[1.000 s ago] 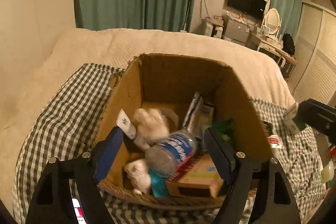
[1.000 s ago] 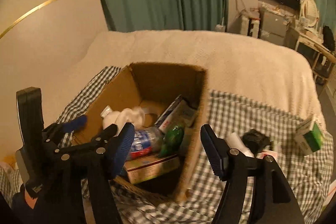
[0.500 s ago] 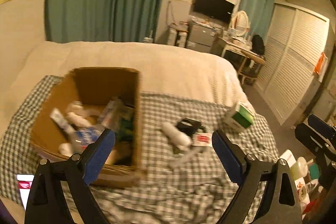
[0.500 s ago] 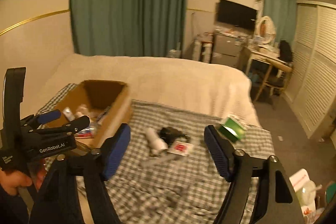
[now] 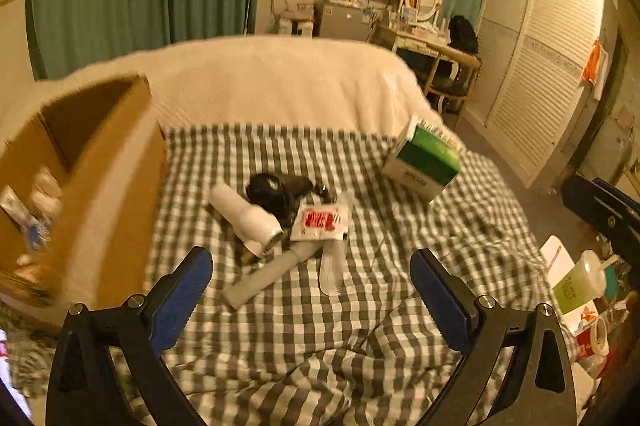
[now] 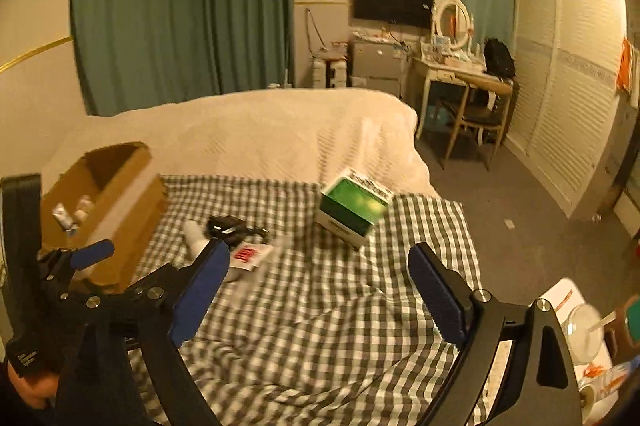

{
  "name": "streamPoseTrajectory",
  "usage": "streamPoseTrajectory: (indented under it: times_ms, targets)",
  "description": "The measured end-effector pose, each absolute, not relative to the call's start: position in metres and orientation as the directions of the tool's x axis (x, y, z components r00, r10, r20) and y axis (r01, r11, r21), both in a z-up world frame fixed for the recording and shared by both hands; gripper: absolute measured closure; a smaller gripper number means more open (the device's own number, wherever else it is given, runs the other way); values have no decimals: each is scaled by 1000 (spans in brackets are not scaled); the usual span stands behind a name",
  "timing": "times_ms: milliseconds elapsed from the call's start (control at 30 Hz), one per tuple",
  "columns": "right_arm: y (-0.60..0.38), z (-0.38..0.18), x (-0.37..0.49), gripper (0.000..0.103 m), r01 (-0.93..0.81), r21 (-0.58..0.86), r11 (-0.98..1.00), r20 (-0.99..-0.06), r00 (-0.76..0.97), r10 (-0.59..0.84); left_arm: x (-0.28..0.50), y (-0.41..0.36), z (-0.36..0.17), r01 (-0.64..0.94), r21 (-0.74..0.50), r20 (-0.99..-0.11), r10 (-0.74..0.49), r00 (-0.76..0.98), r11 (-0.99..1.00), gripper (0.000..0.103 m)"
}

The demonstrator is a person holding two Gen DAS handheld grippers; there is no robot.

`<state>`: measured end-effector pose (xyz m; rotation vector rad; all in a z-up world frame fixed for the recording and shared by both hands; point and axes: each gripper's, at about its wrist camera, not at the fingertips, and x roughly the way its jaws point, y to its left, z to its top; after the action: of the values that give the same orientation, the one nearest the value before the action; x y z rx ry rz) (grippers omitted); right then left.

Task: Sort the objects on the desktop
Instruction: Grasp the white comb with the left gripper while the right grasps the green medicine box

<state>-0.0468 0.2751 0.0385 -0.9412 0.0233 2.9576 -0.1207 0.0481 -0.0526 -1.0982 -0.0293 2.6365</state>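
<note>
Both grippers are hovering above a bed covered with a checked cloth [image 5: 400, 226]. The left gripper [image 5: 311, 290] is standing with its blue-padded jaws spread wide apart and nothing between them; the right gripper [image 6: 316, 286] is likewise gaping, holding nothing.

Just ahead of the left gripper, between its fingers and a little beyond them, a small cluster of things is lying on the cloth: a white bottle [image 5: 246, 212] on its side, a black object [image 5: 278, 188] just behind it that I cannot name for certain, a white packet with a red label [image 5: 320, 220] touching the black object's near side, a pale tube [image 5: 272, 270] angled toward the left finger, and a clear slim item [image 5: 332, 266] beside it, too blurred to identify. From the right gripper the same cluster is sitting ahead and to its left, partly hidden behind its left finger.

A green and white box [image 5: 424, 160] is resting tilted on the cloth, ahead and to the right of the left gripper, and almost straight ahead of the right gripper [image 6: 352, 206], well apart from the cluster.

An open cardboard box [image 5: 100, 186] is sitting to the far left of the left gripper, blurred, with several small items showing inside it. In the right wrist view the left gripper's handle is showing in front of that box [image 6: 120, 210]
</note>
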Motion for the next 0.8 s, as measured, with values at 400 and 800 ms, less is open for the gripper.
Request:
streamPoseTrajectory:
  times_ms: [400,800]
  targets:
    - [326,-62,-136,12,-98,53,-994,-668,-743,37,-181,96,-146,-287,-194,-826,314,-469,-938,25]
    - [350,-87,-221,8,51,-29,-998,-662,-749,-19,-217,119,-178,-323,-212,-846,339,-411,-922,77]
